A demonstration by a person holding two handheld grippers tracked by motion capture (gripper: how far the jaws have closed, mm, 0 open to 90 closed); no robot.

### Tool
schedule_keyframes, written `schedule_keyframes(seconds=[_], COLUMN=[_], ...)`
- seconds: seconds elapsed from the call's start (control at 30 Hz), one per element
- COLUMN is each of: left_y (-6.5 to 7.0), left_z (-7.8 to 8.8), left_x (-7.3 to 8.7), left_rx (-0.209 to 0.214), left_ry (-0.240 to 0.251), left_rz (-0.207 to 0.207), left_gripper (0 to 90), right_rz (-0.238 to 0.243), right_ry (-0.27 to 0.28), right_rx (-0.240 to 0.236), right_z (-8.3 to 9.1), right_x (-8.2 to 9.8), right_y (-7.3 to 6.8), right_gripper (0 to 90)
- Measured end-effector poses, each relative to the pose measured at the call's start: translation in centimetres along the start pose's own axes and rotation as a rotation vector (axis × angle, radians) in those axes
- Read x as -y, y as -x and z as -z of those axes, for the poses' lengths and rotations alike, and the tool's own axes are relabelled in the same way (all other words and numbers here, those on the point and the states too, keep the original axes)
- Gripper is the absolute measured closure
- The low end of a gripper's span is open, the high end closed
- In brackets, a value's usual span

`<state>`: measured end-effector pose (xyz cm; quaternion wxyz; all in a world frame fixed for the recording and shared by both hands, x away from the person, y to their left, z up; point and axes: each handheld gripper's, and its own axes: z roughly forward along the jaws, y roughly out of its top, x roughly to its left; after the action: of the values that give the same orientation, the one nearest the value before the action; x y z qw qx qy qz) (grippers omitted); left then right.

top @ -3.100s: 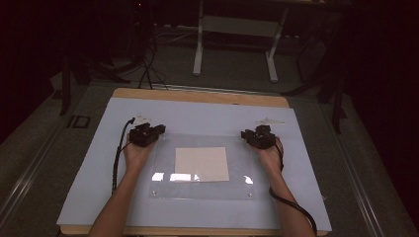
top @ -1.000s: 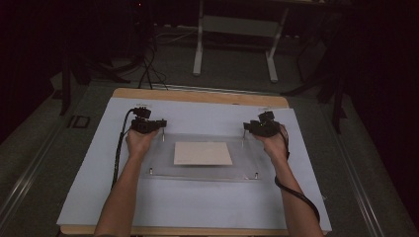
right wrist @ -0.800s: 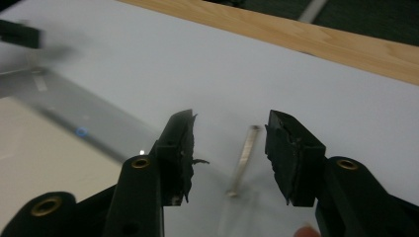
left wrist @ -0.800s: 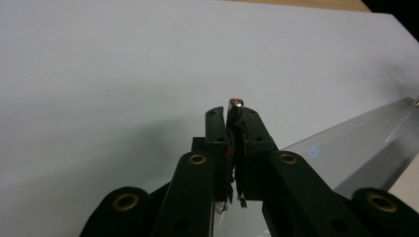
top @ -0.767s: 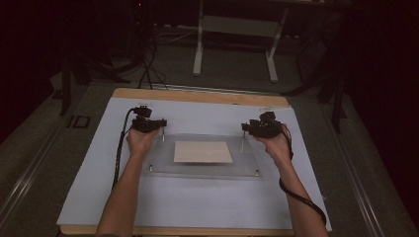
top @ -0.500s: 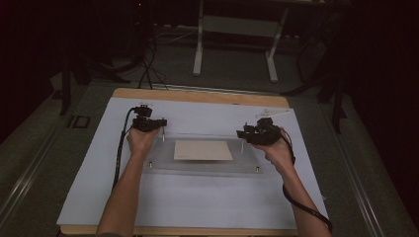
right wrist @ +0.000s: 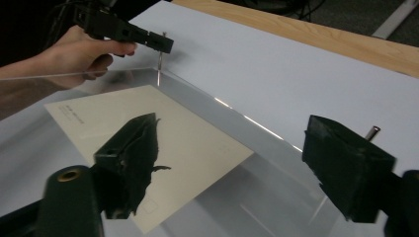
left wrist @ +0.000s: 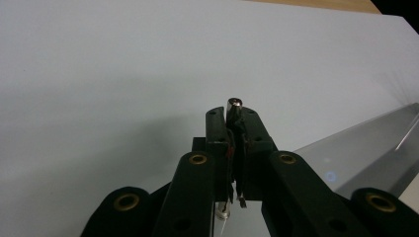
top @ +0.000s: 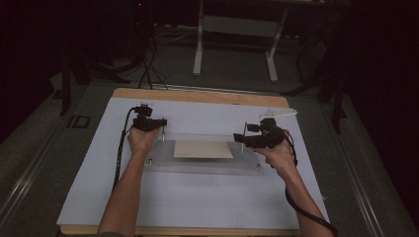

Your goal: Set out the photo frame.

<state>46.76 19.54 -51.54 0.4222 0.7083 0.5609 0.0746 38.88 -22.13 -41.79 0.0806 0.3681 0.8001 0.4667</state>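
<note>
Left tongs: clenched on a metal post at the clear plate's corner.
Right tongs: released, just opened, nothing between.
Card: lies under the plate.
Worktop: white sheet.

The left gripper grips a metal pin beside the clear plate.

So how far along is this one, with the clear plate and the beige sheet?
Done, it seems: the clear plate lies flat on the white mat, with the beige sheet at its middle.

In hand: the left hand-held gripper is shut on the far left pin. The right hand-held gripper has just been opening its jaws and is clear of the far right pin.

Left, probably: releasing the left pin.
</note>
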Motion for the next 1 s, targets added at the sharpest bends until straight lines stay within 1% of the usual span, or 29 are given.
schedule_keyframes(seconds=[0.07,0.1,0.13,0.17,0.2,0.23,0.33,0.47,0.53,0.63,0.67,0.77,0.83,0.93,1.0], left_y=[0.0,0.0,0.0,0.0,0.0,0.0,0.0,0.0,0.0,-0.1,-0.1,-0.1,-0.1,-0.1,-0.1], left_z=[0.0,0.0,0.0,0.0,0.0,0.0,0.0,-0.1,-0.1,-0.1,-0.1,-0.1,-0.1,-0.1,-0.1], left_x=[0.0,-0.1,-0.1,-0.1,-0.1,-0.1,-0.1,-0.1,-0.1,-0.1,-0.1,-0.1,-0.2,-0.2,-0.2], left_rx=[0.000,0.000,-0.001,-0.001,0.000,0.000,0.001,0.001,0.001,0.003,0.004,0.004,0.004,0.003,0.005], left_ry=[-0.002,-0.002,-0.003,-0.003,-0.003,-0.004,-0.005,-0.007,-0.008,-0.007,-0.007,-0.007,-0.009,-0.008,-0.007], left_rz=[0.002,0.003,0.003,0.003,0.004,0.005,0.006,0.008,0.009,0.009,0.009,0.010,0.010,0.012,0.013], left_gripper=[86.4,86.4,86.4,86.4,86.4,86.4,86.4,86.4,86.3,86.3,86.3,86.3,86.3,86.3,86.3], right_rz=[0.009,0.016,0.023,0.027,0.039,0.042,0.070,0.113,0.127,0.164,0.170,0.171,0.183,0.184,0.193], right_ry=[0.003,0.003,0.003,0.004,0.006,0.006,0.010,0.030,0.030,0.021,0.024,0.035,0.036,0.041,0.044], right_rx=[0.001,0.000,0.001,0.012,0.005,0.001,-0.031,-0.059,-0.072,-0.092,-0.105,-0.132,-0.134,-0.143,-0.153], right_z=[0.1,0.2,0.3,0.4,0.5,0.7,1.4,2.4,2.7,3.1,3.2,3.4,3.5,3.6,3.7], right_x=[0.0,0.0,0.0,0.0,0.0,0.0,0.0,0.2,0.4,0.7,0.9,1.5,2.3,3.1,3.8], right_y=[-0.2,-0.4,-0.7,-0.9,-1.1,-1.4,-2.5,-4.3,-5.1,-6.4,-6.9,-7.9,-8.6,-9.2,-9.8], right_gripper=[19.7,21.5,25.7,30.7,37.9,47.7,68.3,88.9,89.9,90.0,90.0,90.0,90.0,90.0,90.0])
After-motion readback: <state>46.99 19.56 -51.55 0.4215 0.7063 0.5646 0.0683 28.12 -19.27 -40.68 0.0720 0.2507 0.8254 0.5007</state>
